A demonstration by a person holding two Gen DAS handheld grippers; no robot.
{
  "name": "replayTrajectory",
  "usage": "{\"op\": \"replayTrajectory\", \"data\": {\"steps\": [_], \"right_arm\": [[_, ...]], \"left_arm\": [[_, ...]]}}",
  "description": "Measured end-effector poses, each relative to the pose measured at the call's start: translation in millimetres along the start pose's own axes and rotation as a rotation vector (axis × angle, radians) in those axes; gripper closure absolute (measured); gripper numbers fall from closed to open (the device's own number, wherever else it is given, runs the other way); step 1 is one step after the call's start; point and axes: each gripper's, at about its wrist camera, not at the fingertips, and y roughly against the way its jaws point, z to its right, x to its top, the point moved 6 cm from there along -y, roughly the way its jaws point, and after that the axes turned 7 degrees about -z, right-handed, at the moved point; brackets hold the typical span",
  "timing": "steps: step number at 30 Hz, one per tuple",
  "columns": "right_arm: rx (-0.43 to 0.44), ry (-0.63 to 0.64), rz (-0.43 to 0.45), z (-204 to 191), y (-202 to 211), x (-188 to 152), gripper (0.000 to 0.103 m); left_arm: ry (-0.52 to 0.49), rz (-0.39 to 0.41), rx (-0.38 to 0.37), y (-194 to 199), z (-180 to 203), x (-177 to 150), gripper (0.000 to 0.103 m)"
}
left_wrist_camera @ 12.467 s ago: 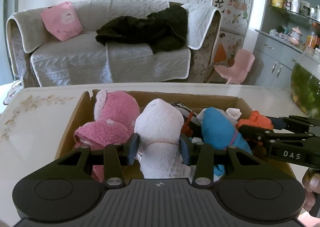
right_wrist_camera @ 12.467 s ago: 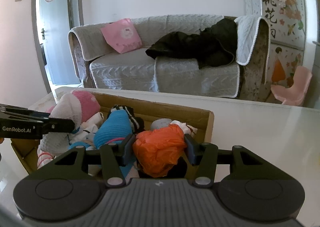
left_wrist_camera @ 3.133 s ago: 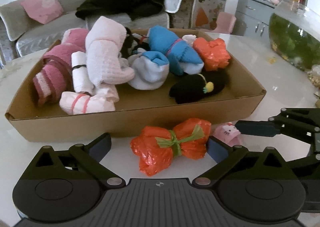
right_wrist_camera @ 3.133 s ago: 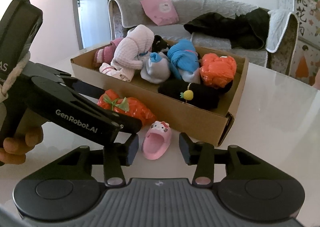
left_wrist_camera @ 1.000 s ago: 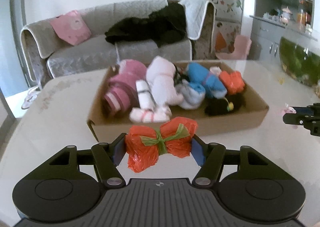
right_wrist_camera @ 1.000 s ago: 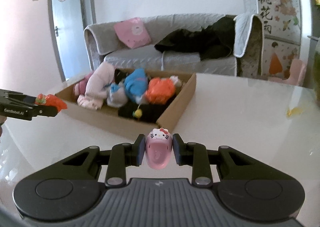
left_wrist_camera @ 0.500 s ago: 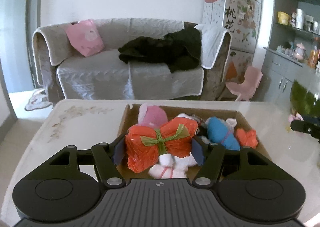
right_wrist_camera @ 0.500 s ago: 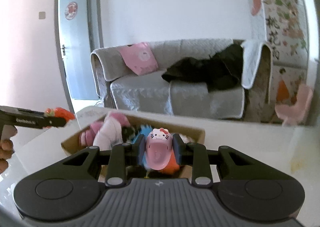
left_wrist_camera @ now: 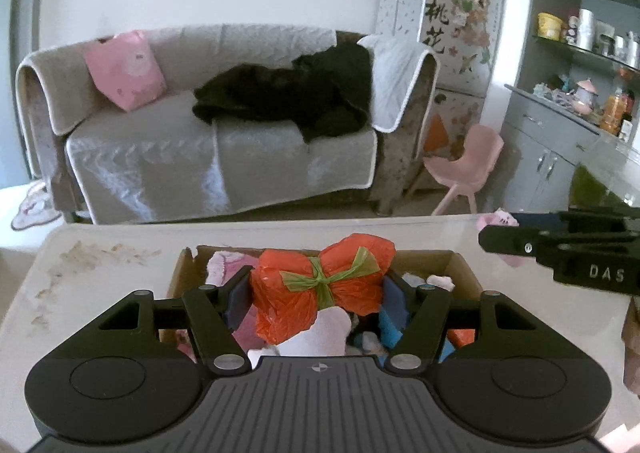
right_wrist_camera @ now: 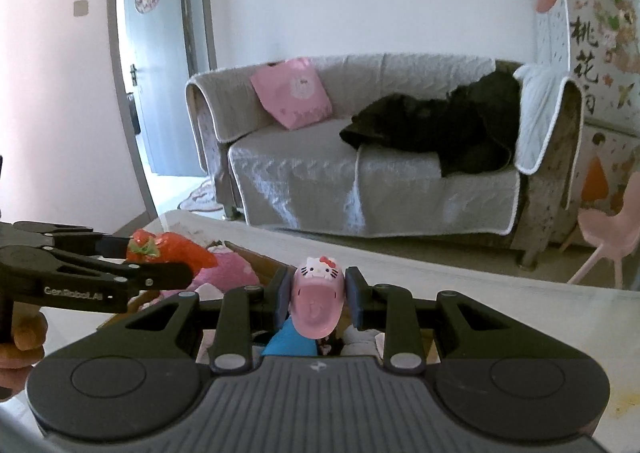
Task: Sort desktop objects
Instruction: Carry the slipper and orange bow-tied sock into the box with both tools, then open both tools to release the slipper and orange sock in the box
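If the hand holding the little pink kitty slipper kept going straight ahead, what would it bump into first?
Probably nothing close. The right gripper, shut on the pink slipper, points over the cardboard box and white table toward the grey sofa; depth is unclear.

Two matte black grippers with ribbed grey-black housings, round recessed discs and silver pivot screws are seen. White "GenRobot.AI" lettering is carried by the left gripper [right_wrist_camera: 132,265], "DAS" by the right gripper [left_wrist_camera: 500,231]. Bare fingers [right_wrist_camera: 28,329] are visible at the left handle.
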Motion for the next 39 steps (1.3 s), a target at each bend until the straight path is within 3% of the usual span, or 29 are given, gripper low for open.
{"op": "replayTrajectory", "data": {"steps": [14,28,34,39], "right_arm": [[-0.042,0.019,-0.090,-3,-23,-8,0.076],[-0.043,0.008,-0.143,4,-43,-14,0.076],[-0.037,0.001,-0.147,4,-45,-17,0.075],[-0.029,0.005,-0.138,0,-44,-19,0.072]], "left_arm": [[-0.034,-0.008,0.031,-43,-1,26,0.032],[-0.037,-0.126,0.053,-92,-1,14,0.031],[-0.033,-0.143,0.069,-95,-5,8,0.018],[-0.031,-0.138,0.080,-89,-6,7,0.013]]}}
